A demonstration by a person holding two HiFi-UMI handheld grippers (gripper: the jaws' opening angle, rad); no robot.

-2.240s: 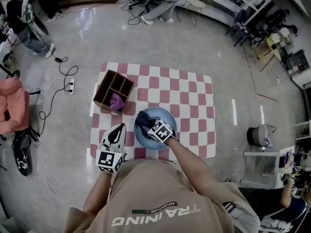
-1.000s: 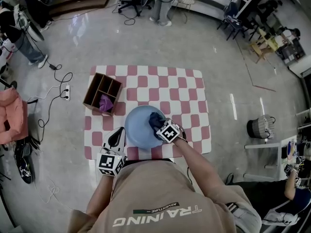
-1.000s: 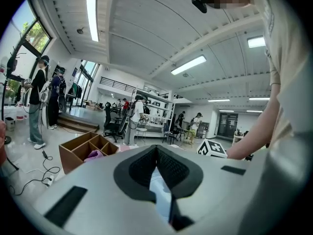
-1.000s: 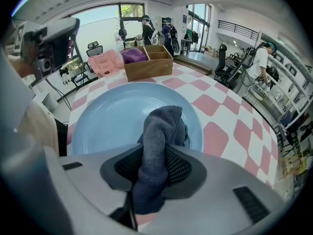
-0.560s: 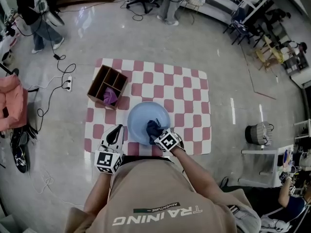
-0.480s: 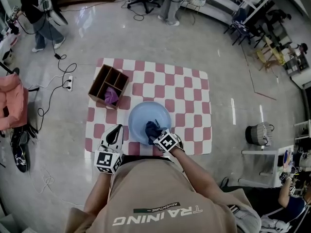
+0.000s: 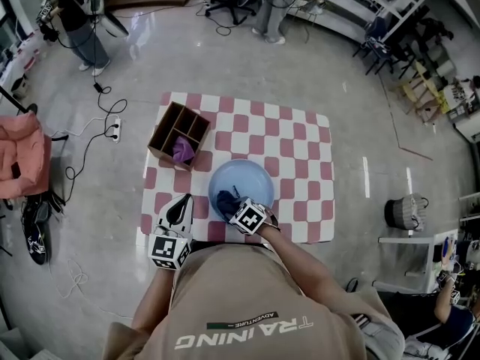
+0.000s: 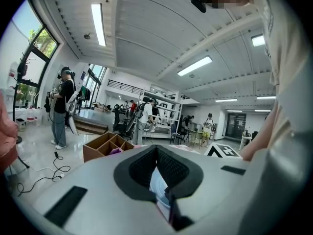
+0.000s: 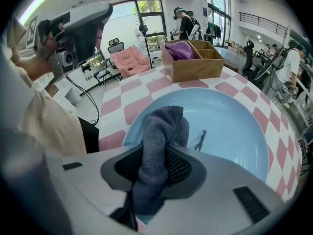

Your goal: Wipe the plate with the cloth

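Observation:
A light blue plate lies on the checked mat, near its front edge. My right gripper points steeply down onto the plate's near left part, shut on a dark blue-grey cloth. In the right gripper view the cloth bunches up between the pads of that gripper and rests on the plate. My left gripper hovers just left of the plate, jaws together and holding nothing. In the left gripper view this gripper points about level, with a sliver of the plate behind it.
A brown divided box holding a purple cloth sits on the red-and-white checked mat at the back left. Cables and a power strip lie on the floor to the left. People stand far behind.
The right gripper has dragged the cloth from the plate's right side along its near part to the near left. The left gripper has stayed beside the plate's left edge.

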